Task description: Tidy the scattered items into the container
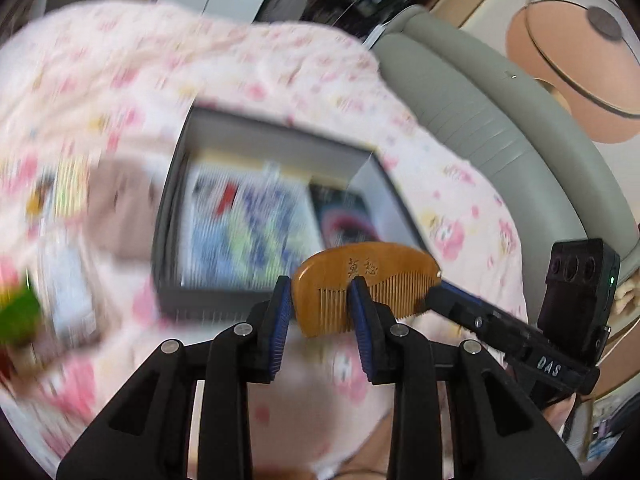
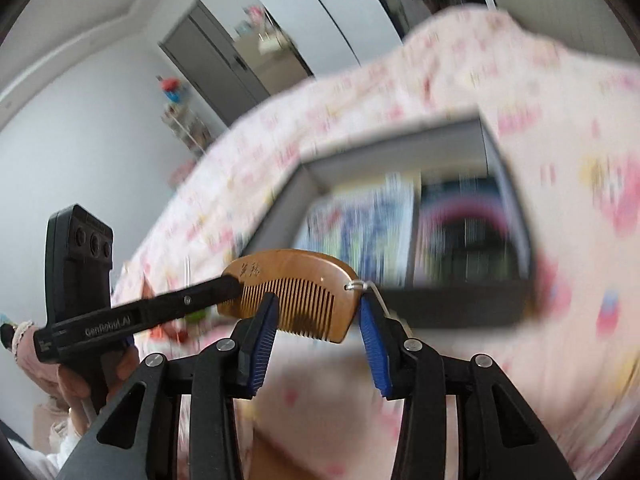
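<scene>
A brown wooden comb (image 1: 360,284) with carved characters hangs in the air in front of a dark open box (image 1: 276,212) on the pink flowered bedspread. Both grippers hold it. My left gripper (image 1: 322,304) is shut on its left end, teeth down. My right gripper (image 2: 318,312) is shut on the other end, where a small metal ring with a string sits; its finger shows from the side in the left wrist view (image 1: 448,300). The comb (image 2: 296,292) and box (image 2: 404,220) also show in the right wrist view. The box holds printed packets and a dark pack.
Blurred loose items (image 1: 60,248) lie on the bedspread (image 1: 120,92) left of the box, among them a brown piece and something green. A grey padded headboard (image 1: 492,128) curves at the right. A wall and a door (image 2: 224,56) stand beyond the bed.
</scene>
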Tool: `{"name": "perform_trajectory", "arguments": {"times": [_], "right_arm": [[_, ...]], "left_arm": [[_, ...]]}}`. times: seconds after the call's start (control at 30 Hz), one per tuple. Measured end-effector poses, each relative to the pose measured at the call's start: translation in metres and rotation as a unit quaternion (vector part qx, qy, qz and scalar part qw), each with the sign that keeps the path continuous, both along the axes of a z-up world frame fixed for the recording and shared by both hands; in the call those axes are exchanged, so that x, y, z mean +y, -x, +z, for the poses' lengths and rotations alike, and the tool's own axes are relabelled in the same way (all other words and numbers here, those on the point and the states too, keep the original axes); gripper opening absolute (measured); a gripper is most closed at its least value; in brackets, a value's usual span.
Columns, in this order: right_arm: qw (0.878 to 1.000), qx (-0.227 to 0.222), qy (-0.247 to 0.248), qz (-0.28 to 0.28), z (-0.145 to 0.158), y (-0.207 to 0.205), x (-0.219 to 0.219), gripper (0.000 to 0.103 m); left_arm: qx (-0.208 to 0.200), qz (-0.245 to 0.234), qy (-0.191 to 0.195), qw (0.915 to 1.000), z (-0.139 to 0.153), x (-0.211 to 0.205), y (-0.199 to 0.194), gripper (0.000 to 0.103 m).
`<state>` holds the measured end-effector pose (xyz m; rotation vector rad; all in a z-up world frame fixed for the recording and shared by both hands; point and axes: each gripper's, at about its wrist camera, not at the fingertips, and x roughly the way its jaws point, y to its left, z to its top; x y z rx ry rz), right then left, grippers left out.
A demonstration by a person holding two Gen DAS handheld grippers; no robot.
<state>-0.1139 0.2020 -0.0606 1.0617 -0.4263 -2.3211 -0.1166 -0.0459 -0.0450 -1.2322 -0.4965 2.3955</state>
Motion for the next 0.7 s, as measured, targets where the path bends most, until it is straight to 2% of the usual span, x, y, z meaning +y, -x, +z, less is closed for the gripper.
{"name": "perform_trajectory", "arguments": {"times": [0.1,0.2,0.3,0.43,0.63,0.7], "right_arm": [[1.000,0.021,-0.009,-0.008,0.012,0.040,-0.001,0.033],[0.999,0.022,-0.030,-0.012,0.015,0.078,-0.001,0.033],[0.998,0.011,-0.068,-0.013,0.008,0.112,-0.004,0.033],[0.994,-0.022,-0.108,-0.017,-0.022,0.157,-0.003,0.033],[0.991,-0.053,-0.114,-0.049,-0.051,0.169,0.016,0.034],[0.991,-0.046,-0.116,-0.056,-0.057,0.164,0.023,0.034]], "left_arm": [[0.007,0.014,0.010,0.9998,0.018,0.009,0.038,0.029],[0.013,0.018,0.022,0.9995,0.016,0.017,0.069,0.029],[-0.011,0.010,0.014,0.9998,-0.003,0.025,0.110,0.029],[-0.059,0.005,0.015,0.9981,-0.037,0.035,0.152,0.028],[-0.109,-0.012,0.011,0.9939,-0.069,0.052,0.172,0.029],[-0.125,-0.014,0.012,0.9920,-0.079,0.061,0.172,0.030]]}}
